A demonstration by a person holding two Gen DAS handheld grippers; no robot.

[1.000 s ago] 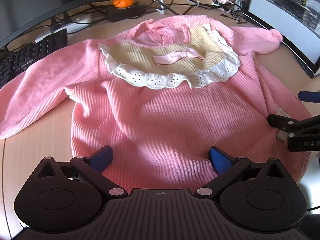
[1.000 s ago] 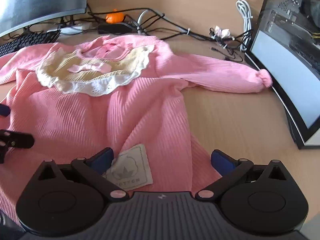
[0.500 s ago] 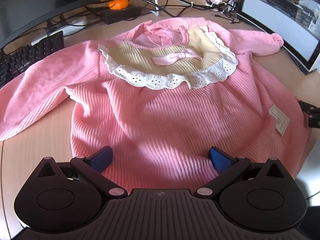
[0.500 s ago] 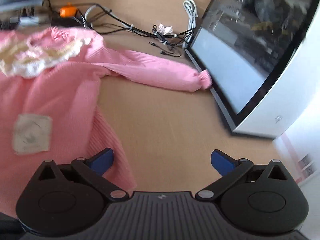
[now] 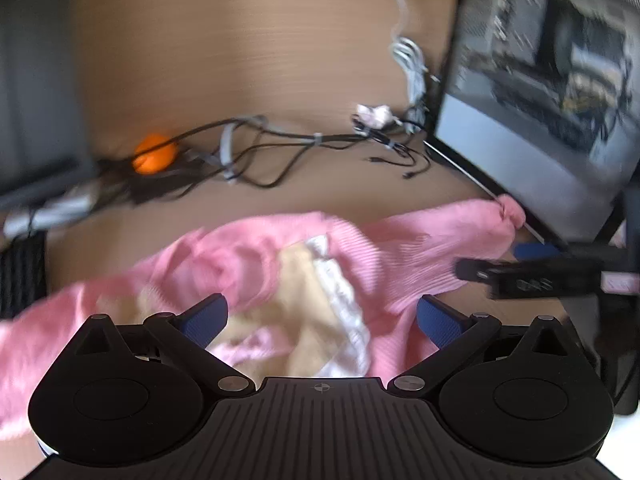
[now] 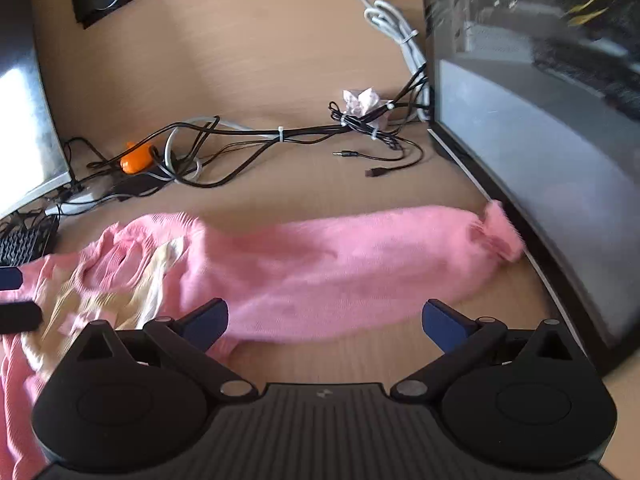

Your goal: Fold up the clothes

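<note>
A pink knit baby garment (image 5: 248, 256) with a cream, lace-trimmed bib collar (image 5: 308, 304) lies flat on the wooden desk. My left gripper (image 5: 322, 314) is open and empty, right over the collar area. My right gripper (image 6: 324, 320) is open and empty, over the garment's right sleeve (image 6: 352, 260), whose cuff (image 6: 498, 232) lies against a monitor's base. In the left wrist view the right gripper's fingers (image 5: 480, 270) reach in over the sleeve. The left gripper's fingertips (image 6: 18, 314) show at the left edge of the right wrist view. Both views are blurred.
A curved monitor (image 6: 540, 152) stands close on the right. A tangle of cables (image 6: 280, 136), an orange object (image 6: 136, 160) and a crumpled tissue (image 6: 362, 100) lie behind the garment. A keyboard (image 6: 24, 240) and a second monitor (image 6: 24, 100) are at the left.
Both grippers have moved forward from the garment's hem to its collar and right sleeve. Both stayed open. The garment has not been lifted.
</note>
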